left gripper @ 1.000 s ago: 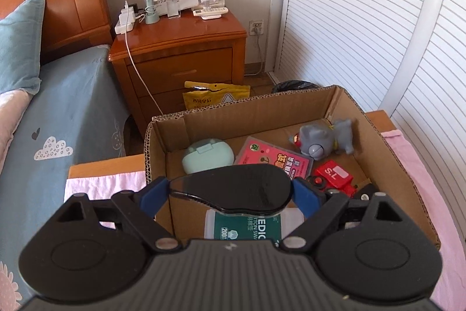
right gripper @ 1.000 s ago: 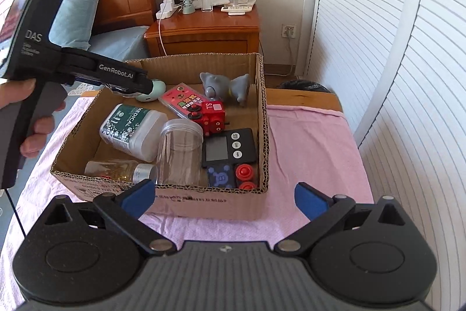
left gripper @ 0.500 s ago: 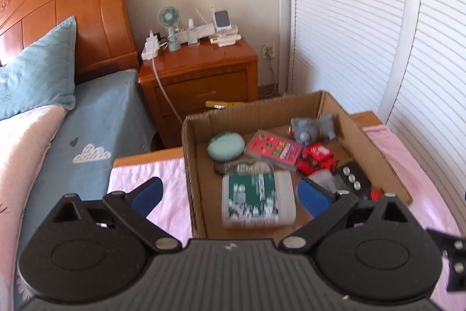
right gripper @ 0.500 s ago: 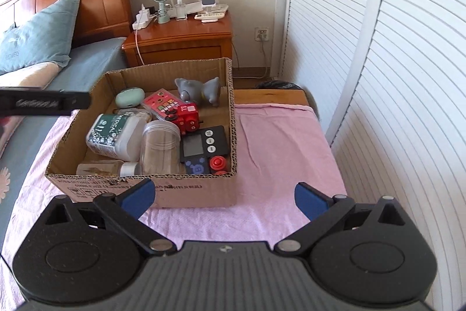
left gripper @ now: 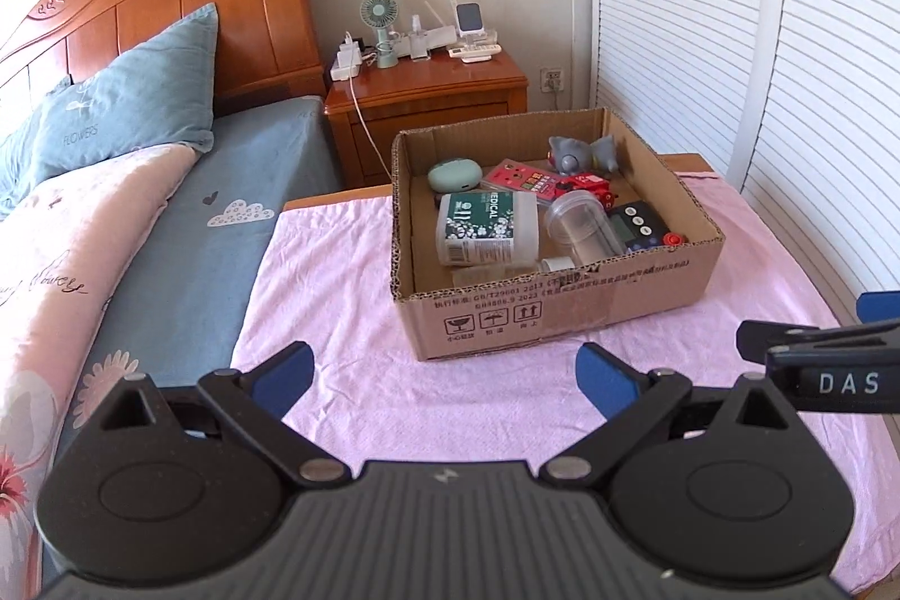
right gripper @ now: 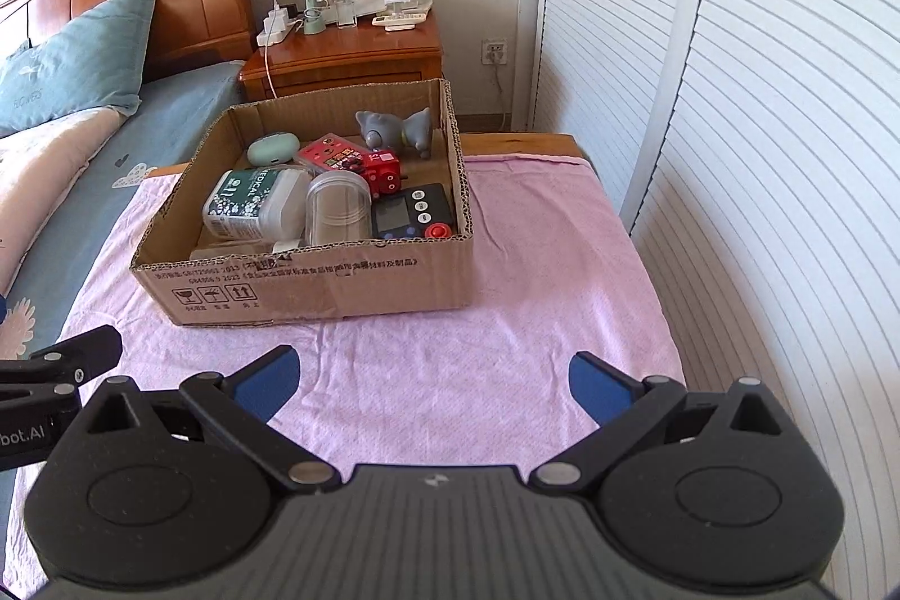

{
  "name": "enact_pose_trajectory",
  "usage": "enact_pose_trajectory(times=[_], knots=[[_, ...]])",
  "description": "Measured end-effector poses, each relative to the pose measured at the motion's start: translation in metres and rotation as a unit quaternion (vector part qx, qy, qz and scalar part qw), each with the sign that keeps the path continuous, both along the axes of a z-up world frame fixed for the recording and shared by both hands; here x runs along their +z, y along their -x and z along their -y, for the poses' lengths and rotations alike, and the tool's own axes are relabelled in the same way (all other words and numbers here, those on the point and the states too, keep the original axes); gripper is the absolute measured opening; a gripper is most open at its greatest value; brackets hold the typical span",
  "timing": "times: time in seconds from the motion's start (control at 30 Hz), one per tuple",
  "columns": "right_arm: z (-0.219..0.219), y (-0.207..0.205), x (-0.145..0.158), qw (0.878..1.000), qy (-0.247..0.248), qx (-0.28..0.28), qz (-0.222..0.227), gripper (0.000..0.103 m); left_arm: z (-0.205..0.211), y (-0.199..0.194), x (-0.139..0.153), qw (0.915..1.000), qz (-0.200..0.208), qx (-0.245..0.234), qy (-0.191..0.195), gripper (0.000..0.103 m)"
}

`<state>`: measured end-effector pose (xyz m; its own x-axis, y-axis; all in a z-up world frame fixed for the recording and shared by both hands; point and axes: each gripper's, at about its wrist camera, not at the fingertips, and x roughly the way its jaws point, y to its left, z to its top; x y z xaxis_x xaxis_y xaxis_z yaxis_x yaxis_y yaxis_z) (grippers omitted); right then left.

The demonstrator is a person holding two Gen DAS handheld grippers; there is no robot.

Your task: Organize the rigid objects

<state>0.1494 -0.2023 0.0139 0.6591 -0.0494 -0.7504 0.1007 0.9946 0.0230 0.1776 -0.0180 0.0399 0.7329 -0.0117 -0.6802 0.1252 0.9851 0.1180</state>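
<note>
Cardboard box (left gripper: 554,319) of rigid objects, open-topped, standing on a pink cloth (left gripper: 349,319) in the centre of the left wrist view and left of centre in the right wrist view (right gripper: 315,285). Inside it: a white bottle with a green "MEDICAL" label (left gripper: 486,229), lying on its side at the near left; a clear plastic jar (left gripper: 579,226) just right of the bottle, also on its side; a black timer with round buttons (left gripper: 641,226) at the near right, with a red knob (left gripper: 673,239) at the corner beside it; a red toy block (left gripper: 590,185) behind the jar; a red card pack (left gripper: 520,179) lying flat near the middle; a mint-green oval case (left gripper: 454,176) at the far left; a grey elephant figure (left gripper: 579,153) against the far wall.

Left gripper (left gripper: 444,369), bottom centre of its own view: blue fingers spread wide over bare cloth, nothing between them, short of the box's near wall. Right gripper (right gripper: 430,380), bottom centre of its view: likewise spread wide and empty above the cloth. Each tool's black body enters the other's frame at the edge.

Background, upper part of both frames: a wooden nightstand (left gripper: 427,105) bearing a small green fan (left gripper: 377,18); a bed with a blue pillow (left gripper: 129,116) at left; white louvred doors (left gripper: 787,66) at right.
</note>
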Motion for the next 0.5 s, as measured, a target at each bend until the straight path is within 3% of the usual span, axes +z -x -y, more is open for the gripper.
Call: enact_pose_trajectory(times=[0.5], knots=[[-0.012,0.014,0.005,1.000,0.014,0.008,0.007,0.103,-0.003,0.012,0.000,0.9999,0.002,0.014,-0.008,0.099]])
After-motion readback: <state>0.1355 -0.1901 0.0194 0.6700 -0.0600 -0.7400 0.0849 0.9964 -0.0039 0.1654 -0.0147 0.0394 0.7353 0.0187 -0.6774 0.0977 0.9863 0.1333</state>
